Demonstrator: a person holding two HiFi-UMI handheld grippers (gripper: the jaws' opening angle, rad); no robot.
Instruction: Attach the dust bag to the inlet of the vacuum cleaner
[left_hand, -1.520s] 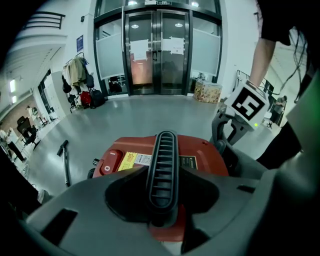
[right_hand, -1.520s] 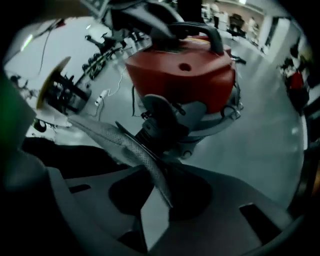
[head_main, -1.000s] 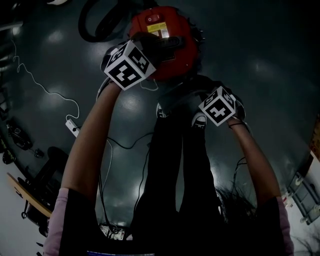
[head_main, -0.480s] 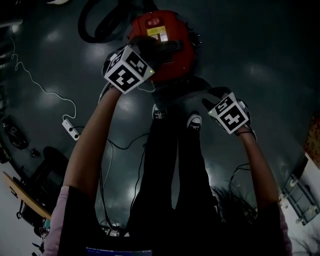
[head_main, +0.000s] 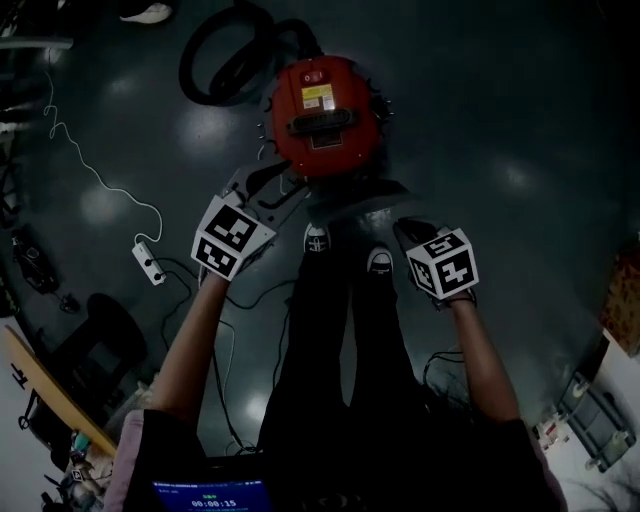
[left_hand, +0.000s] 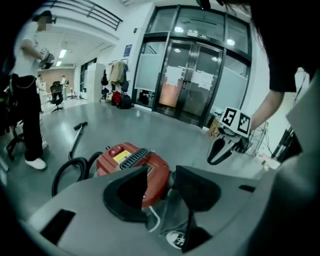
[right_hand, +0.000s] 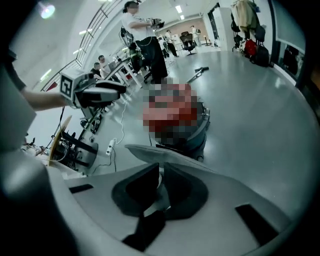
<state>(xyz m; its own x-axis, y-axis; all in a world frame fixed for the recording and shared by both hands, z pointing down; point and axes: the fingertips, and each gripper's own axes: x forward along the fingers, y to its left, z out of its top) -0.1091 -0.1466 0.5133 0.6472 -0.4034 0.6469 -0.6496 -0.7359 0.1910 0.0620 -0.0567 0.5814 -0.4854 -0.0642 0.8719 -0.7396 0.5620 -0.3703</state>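
Observation:
The red vacuum cleaner (head_main: 325, 115) stands on the dark floor ahead of my feet, and it also shows in the left gripper view (left_hand: 127, 162). A grey dust bag (head_main: 352, 198) lies at its near side, low between the left jaws (left_hand: 172, 215) and as a flat grey sheet (right_hand: 165, 152) beyond the right jaws. My left gripper (head_main: 262, 190) hangs off the vacuum's front left. Its jaws have just been opening and stand open (left_hand: 161, 175) with nothing between them. My right gripper (head_main: 406, 230) is off the bag's right end. Its jaws have just closed and are shut (right_hand: 161, 167); I see nothing held.
A black hose (head_main: 222, 60) curls behind the vacuum, with its wand (left_hand: 75, 140) on the floor. A white power strip (head_main: 147, 262) and cables lie at the left. My shoes (head_main: 316, 238) stand just behind the bag. A person (left_hand: 27, 100) stands at the left; glass doors (left_hand: 190, 85) lie beyond.
Both grippers have drawn back from the vacuum towards me and risen. The left one no longer covers the vacuum's top. The right jaws opened, then shut.

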